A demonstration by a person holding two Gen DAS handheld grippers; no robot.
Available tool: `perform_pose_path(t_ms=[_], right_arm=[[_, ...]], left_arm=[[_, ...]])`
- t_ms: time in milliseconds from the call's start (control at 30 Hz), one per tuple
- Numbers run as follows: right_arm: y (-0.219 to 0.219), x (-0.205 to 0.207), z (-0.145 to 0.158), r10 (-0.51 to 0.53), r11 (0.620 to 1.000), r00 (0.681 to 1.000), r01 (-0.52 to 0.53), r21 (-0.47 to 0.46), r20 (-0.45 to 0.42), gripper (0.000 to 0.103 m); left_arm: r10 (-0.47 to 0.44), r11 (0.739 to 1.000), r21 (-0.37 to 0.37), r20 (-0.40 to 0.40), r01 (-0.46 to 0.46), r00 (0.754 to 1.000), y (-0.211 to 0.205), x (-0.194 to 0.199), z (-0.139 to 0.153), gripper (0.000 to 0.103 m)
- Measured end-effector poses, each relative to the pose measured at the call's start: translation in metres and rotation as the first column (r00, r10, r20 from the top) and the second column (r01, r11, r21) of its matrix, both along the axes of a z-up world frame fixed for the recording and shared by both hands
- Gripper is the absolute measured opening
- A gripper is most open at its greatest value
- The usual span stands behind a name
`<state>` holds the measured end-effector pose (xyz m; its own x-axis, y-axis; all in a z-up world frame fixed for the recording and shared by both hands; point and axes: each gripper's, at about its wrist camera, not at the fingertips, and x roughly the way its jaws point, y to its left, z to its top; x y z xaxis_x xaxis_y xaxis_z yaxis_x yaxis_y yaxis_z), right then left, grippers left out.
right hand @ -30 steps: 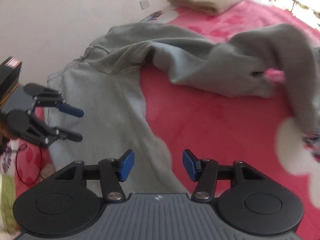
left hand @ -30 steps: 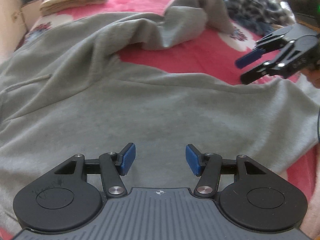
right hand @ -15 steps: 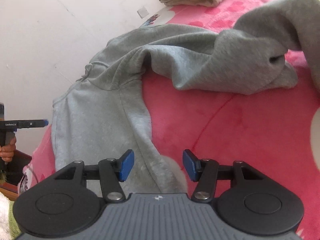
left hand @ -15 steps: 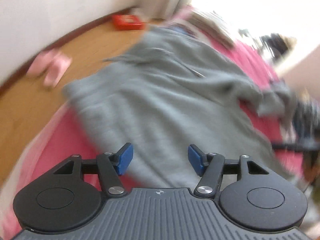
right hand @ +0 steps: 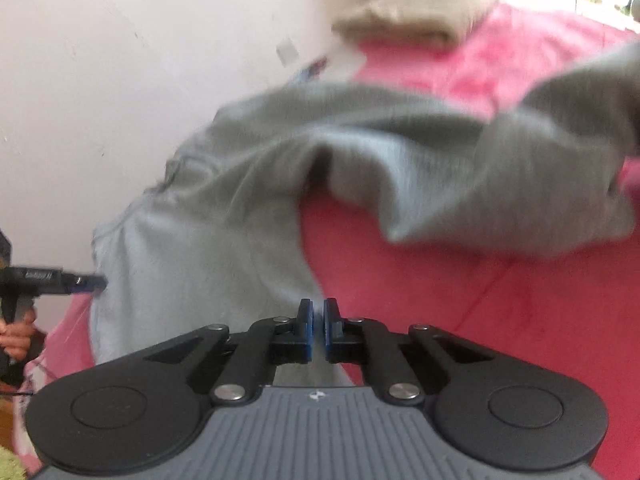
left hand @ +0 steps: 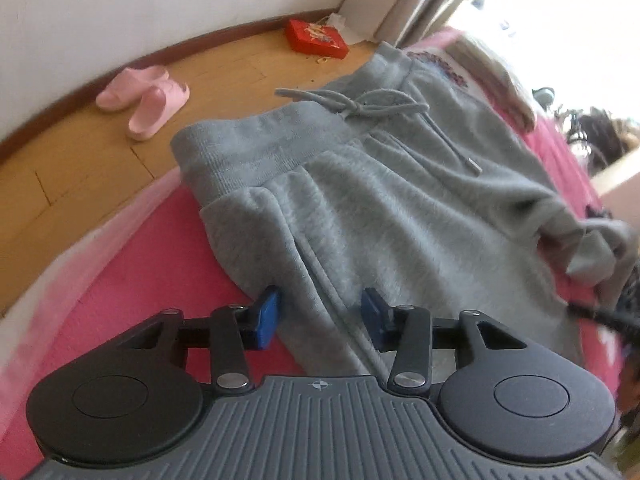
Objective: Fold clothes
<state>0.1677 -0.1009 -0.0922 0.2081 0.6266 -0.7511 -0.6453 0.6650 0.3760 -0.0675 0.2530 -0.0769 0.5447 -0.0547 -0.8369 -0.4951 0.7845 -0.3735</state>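
Observation:
Grey sweatpants (left hand: 400,208) lie spread on a pink bed cover (left hand: 140,280), their ribbed waistband (left hand: 248,148) and tied drawstring (left hand: 372,104) towards the bed's edge. My left gripper (left hand: 320,316) sits over the side seam below the waistband. Its jaws are closing with the cloth's edge lying between them, and the pads do not press on it. In the right wrist view my right gripper (right hand: 316,328) is shut on an edge of the sweatpants (right hand: 240,208) near the inner leg. The left gripper's fingertips (right hand: 92,280) show at the far left. One crumpled leg (right hand: 500,168) lies beyond.
Beside the bed is a wooden floor (left hand: 60,184) with pink slippers (left hand: 144,100) and a red box (left hand: 316,38). A folded beige cloth (right hand: 416,20) rests at the far end of the bed by the wall (right hand: 120,80). A hand (right hand: 16,332) holds the left gripper's handle.
The left gripper swung from the middle of the sweatpants to the waistband side, rolled, and its jaws narrowed. The right gripper came down on the cloth edge and shut on it.

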Motion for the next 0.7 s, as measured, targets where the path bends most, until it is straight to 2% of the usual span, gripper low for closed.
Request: perform_pose_path(t_ms=[67,100,133,167,200,267,333,433,500,567,633,700], right_arm=[[0.001,0.01,-0.012,-0.032,0.999,0.999,0.03,-0.043,-0.029,0.01],[-0.006,0.014,-0.013,-0.047,0.998,0.997,0.044,-0.043,-0.055,0.006],[-0.013,0.018,-0.012,-0.062,0.998,0.995,0.06,-0.035,-0.08,0.007],[-0.021,0.022,-0.011,-0.078,0.997,0.991,0.075,-0.028,-0.105,0.01],[-0.036,0.023,-0.002,-0.101,0.995,0.99,0.099,-0.017,-0.101,0.016],[-0.081,0.02,0.024,-0.135,0.991,0.99,0.134,-0.025,-0.041,0.028],[-0.128,0.017,0.051,-0.167,0.985,0.986,0.167,-0.033,0.025,0.046],[-0.203,0.003,0.072,-0.226,0.96,0.971,0.236,-0.153,0.077,0.054],[-0.249,-0.009,0.076,-0.268,0.926,0.96,0.281,-0.251,0.086,0.054],[-0.281,-0.028,0.073,-0.286,0.873,0.95,0.311,-0.375,0.122,0.054],[-0.308,-0.045,0.065,-0.309,0.787,0.936,0.35,-0.508,0.168,0.055],[-0.34,-0.057,0.061,-0.392,0.702,0.903,0.418,-0.577,0.177,0.055]], left_arm=[[-0.01,1.0,0.005,-0.002,0.01,1.0,0.0,-0.001,0.0,0.044],[-0.015,1.0,0.012,-0.004,0.015,1.0,-0.001,-0.001,0.001,0.045],[-0.02,1.0,0.019,-0.007,0.02,1.0,-0.002,0.0,0.001,0.045],[-0.024,0.999,0.026,-0.01,0.025,1.0,-0.002,0.0,0.002,0.045],[-0.029,0.999,0.033,-0.013,0.03,0.999,-0.003,0.0,0.003,0.046],[-0.037,0.998,0.057,-0.025,0.038,0.999,-0.004,0.001,0.005,0.048],[-0.033,0.994,0.099,-0.043,0.037,0.999,-0.003,-0.003,0.012,0.049],[-0.015,0.983,0.184,-0.042,0.023,0.999,0.001,-0.014,0.029,0.049],[-0.007,0.967,0.253,-0.025,0.013,1.0,0.002,-0.02,0.044,0.05],[-0.028,0.947,0.321,0.002,0.026,1.0,-0.004,-0.023,0.061,0.051],[-0.107,0.924,0.371,0.027,0.09,0.994,-0.02,-0.013,0.076,0.053],[-0.209,0.907,0.383,0.043,0.178,0.977,-0.043,0.006,0.084,0.055]])
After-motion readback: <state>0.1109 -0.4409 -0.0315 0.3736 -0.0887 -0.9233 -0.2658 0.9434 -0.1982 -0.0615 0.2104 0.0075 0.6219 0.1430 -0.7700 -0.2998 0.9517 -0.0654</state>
